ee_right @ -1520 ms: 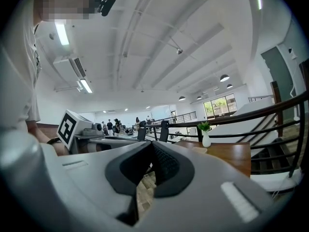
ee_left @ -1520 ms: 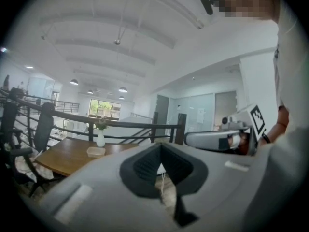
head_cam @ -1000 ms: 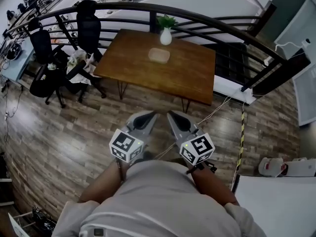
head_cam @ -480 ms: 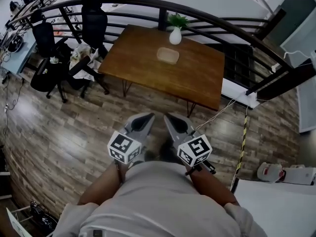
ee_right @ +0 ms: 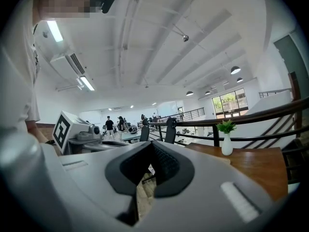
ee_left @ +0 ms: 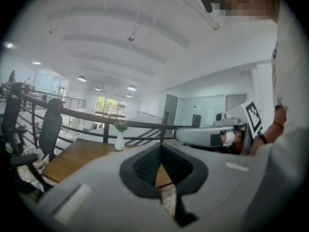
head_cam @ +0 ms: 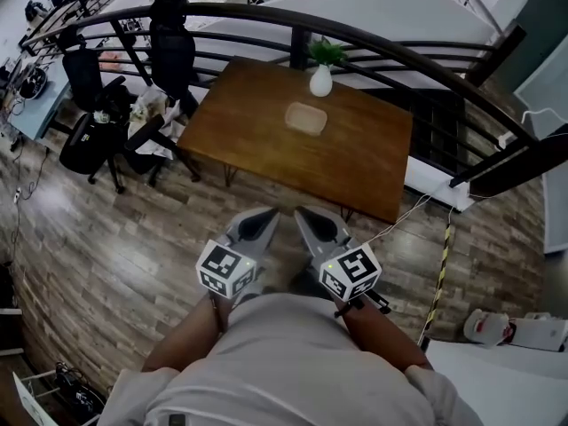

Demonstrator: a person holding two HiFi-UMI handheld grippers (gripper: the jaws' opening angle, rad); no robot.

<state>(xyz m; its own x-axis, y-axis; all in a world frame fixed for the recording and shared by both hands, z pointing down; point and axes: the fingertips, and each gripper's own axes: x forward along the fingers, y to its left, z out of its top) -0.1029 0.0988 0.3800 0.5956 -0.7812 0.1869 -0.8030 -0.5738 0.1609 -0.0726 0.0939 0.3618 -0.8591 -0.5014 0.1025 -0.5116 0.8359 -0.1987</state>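
Two grey plastic tools sit at 6 o'clock in the head view, close to our body. The left gripper [head_cam: 263, 216] and the right gripper [head_cam: 305, 215] each press ribbed black pads together on nothing, and their noses converge toward 12 o'clock. Ahead at 12 o'clock, well apart from them, stands one rectangular brown wooden table [head_cam: 355, 162], its long axis running roughly from 9 to 3 o'clock. On it we count one white ceramic vase [head_cam: 321, 80] with a green plant and one shallow pale oblong dish [head_cam: 306, 118]. Two black office chairs [head_cam: 173, 47] stand at 10 o'clock on wood-plank flooring [head_cam: 106, 238].
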